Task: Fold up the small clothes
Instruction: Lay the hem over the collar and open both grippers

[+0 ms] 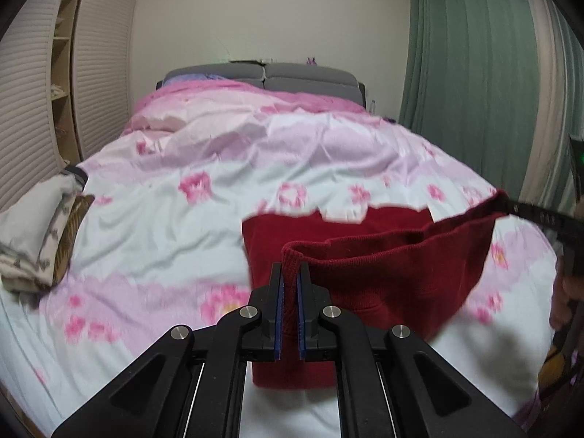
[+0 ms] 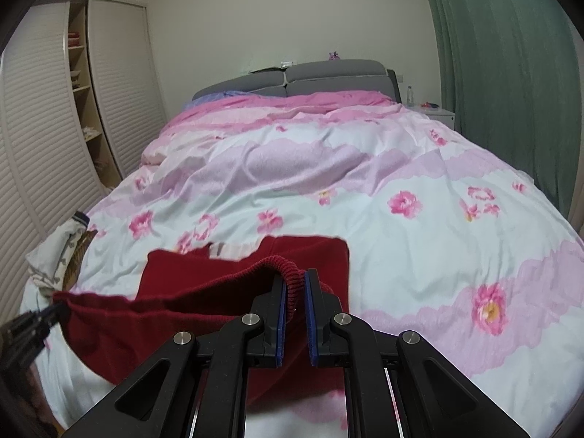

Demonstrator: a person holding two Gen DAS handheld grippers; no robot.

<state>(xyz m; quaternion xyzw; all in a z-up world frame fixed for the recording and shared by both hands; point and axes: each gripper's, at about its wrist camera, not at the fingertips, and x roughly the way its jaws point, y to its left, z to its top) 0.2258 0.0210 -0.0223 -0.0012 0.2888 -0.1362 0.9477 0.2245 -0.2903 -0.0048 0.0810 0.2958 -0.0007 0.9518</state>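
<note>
Stretching between both tools above the bed [image 2: 401, 189], the red knit garment [image 1: 383, 266] is pinched at its ribbed hem by the left hand-held gripper [image 1: 290, 273] and right hand-held gripper [image 2: 295, 281]; its lower part is hidden behind them.

garment [image 1: 383, 255]: dark red | duvet [image 1: 219, 168]: white, pink floral | curtain [image 1: 467, 54]: green

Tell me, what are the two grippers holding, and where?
Both hold the red garment by its ribbed hem: the left gripper pinches one end, the right gripper the other, lifting that edge above the bed.
</note>
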